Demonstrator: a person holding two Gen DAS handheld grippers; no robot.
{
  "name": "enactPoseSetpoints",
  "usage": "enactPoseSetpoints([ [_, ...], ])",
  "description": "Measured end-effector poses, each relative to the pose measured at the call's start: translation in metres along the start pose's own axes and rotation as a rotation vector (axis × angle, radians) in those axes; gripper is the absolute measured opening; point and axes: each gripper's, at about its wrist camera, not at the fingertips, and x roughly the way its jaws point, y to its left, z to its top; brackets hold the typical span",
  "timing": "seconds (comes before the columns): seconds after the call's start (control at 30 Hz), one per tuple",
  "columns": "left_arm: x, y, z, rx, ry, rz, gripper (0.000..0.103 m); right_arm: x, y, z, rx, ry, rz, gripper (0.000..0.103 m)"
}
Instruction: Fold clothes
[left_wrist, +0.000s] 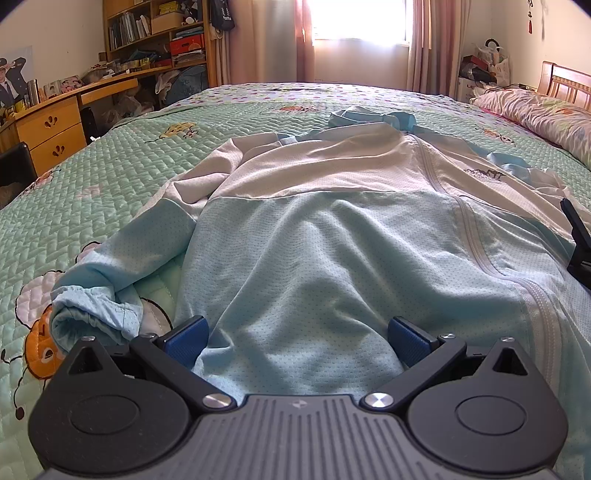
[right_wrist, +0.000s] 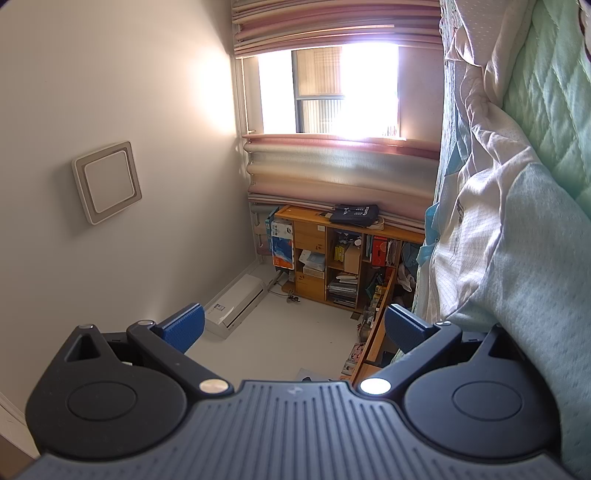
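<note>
A light blue and white zip jacket (left_wrist: 314, 221) lies spread front-up on the green quilted bed (left_wrist: 110, 166), hood at the far end. Its left sleeve (left_wrist: 110, 280) is crumpled near the bed's front. My left gripper (left_wrist: 297, 332) is open and low at the hem, with the blue cloth bunched between its two blue pads. My right gripper (right_wrist: 295, 323) is open and rolled on its side, with nothing between its fingers. Its right pad (right_wrist: 402, 328) sits close beside the jacket (right_wrist: 517, 240) at the garment's right edge. A black part of the right gripper (left_wrist: 578, 240) shows over the jacket's right side.
A floral pillow (left_wrist: 535, 114) and wooden headboard (left_wrist: 565, 81) are at the far right. A wooden desk (left_wrist: 55, 118) and bookshelf (left_wrist: 155, 33) stand to the left of the bed. A bright window (left_wrist: 358, 18) with curtains is behind. The quilt (right_wrist: 546, 92) fills the right wrist view's right side.
</note>
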Motion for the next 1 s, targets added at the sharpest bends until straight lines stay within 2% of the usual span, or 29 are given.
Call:
enactPoseSetpoints([
  [1.0, 0.0, 0.0, 0.0046, -0.007, 0.034, -0.005, 0.102, -0.0003, -0.0014, -0.0003, 0.0, 0.0, 0.0, 0.103],
])
